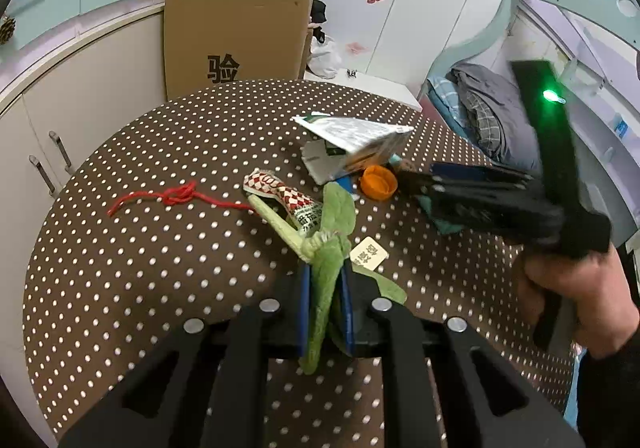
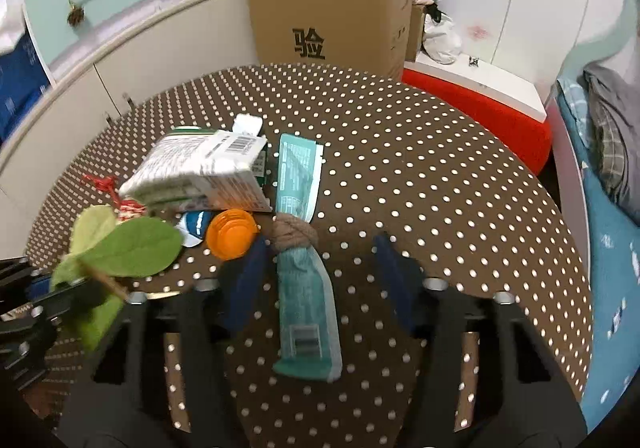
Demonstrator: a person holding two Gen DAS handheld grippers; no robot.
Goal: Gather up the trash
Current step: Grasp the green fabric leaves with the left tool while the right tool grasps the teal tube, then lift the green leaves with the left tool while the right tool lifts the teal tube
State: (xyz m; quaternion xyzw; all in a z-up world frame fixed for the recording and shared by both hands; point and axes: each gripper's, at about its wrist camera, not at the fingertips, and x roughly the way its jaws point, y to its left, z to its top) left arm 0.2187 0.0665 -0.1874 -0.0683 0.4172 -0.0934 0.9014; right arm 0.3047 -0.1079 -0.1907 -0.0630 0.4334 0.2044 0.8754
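My left gripper (image 1: 326,280) is shut on green leaves with a pale stem (image 1: 324,288), held just above the polka-dot table (image 1: 160,280); the leaves also show in the right wrist view (image 2: 132,248). My right gripper (image 2: 320,260) is open around a knotted teal wrapper (image 2: 306,300) lying on the table. An orange cap (image 2: 232,234), a crushed carton (image 2: 200,172), a red-white snack wrapper (image 1: 284,194), a red string (image 1: 176,196) and a small paper tag (image 1: 368,253) lie nearby.
A large cardboard box (image 2: 328,12) stands behind the table. Cabinets (image 1: 80,100) run along the left. A bed (image 1: 488,116) is on the right, and a red stool with a white top (image 2: 480,104) sits behind the table.
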